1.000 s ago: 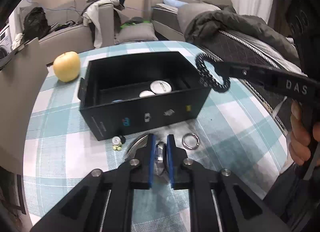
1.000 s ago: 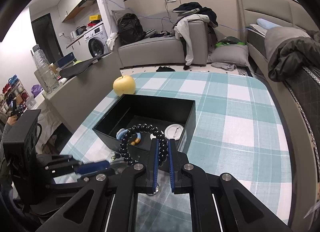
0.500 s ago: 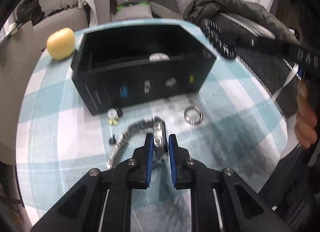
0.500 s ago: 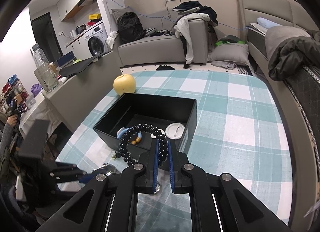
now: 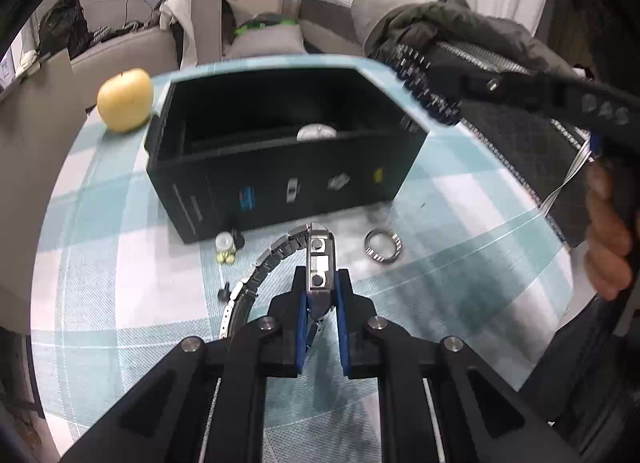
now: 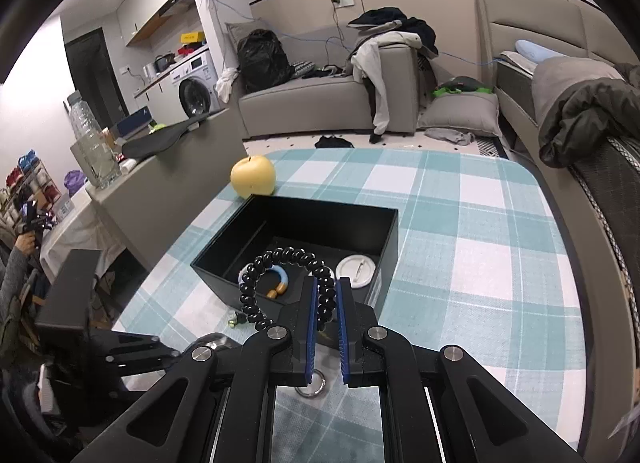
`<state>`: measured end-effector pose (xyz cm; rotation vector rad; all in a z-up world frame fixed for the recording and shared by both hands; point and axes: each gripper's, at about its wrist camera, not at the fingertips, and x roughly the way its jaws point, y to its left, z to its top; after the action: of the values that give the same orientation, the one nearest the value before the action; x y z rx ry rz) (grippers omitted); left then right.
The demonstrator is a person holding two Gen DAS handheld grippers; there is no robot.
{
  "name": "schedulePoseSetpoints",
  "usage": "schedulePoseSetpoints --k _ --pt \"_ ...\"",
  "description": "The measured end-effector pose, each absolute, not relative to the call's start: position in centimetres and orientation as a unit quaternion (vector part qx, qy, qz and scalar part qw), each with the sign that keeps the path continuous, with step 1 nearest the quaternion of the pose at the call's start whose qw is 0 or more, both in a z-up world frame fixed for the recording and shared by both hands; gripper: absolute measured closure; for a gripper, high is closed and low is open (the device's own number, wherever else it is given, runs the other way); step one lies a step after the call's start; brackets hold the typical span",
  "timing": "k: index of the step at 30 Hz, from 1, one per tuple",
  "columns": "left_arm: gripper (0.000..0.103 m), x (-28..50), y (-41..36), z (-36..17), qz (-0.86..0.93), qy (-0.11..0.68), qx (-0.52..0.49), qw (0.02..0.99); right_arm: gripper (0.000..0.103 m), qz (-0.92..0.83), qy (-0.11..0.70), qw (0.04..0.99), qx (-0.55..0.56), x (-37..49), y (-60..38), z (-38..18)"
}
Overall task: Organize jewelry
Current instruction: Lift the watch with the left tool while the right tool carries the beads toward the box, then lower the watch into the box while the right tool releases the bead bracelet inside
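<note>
My left gripper (image 5: 320, 283) is shut on a silver metal watch (image 5: 318, 259), lifted above the table with its band (image 5: 256, 275) hanging left. My right gripper (image 6: 325, 291) is shut on a black bead bracelet (image 6: 280, 263) and holds it above the near edge of the black box (image 6: 384, 239). In the left wrist view the bracelet (image 5: 424, 91) hangs over the box's right corner (image 5: 404, 119). Inside the box lie a white round item (image 6: 356, 270) and a blue bracelet (image 6: 280, 277). A silver ring (image 5: 382, 249) lies on the cloth in front of the box.
A yellow apple (image 5: 125, 104) stands on the checked tablecloth (image 5: 120, 223) at the box's far left corner. Small earrings (image 5: 226, 249) lie by the box's front. A sofa (image 6: 320, 103) and a bed (image 6: 580, 103) stand beyond the table.
My left gripper has closed on the watch and lifted it off the cloth, pulling back from the box. My right gripper with the bead bracelet has barely moved.
</note>
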<state>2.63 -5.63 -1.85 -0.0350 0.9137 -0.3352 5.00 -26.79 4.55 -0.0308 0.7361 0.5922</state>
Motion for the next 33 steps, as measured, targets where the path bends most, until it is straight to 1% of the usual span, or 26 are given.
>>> schedulePoseSetpoints --k 9,15,24,33 --pt "0.096 2.5 -4.4 2.8 -0.175 0.374 -0.039 0.91 0.095 0.284 0.346 0.894 -0.014 5.1 -27.0 4.8" --pt "0.096 4.1 -3.6 4.6 -0.159 0.345 -0.055 0.924 0.095 0.285 0.347 0.893 -0.013 5.4 -26.5 4.9" --pt "0.096 7.7 -2.6 5.3 -0.125 0.325 -0.062 0.935 0.095 0.285 0.33 0.9 -0.009 6.7 -25.5 5.9" --pt "0.095 10.0 -2.5 4.2 -0.116 0.333 -0.048 0.934 0.095 0.262 0.36 0.895 -0.002 9.7 -24.7 4.4"
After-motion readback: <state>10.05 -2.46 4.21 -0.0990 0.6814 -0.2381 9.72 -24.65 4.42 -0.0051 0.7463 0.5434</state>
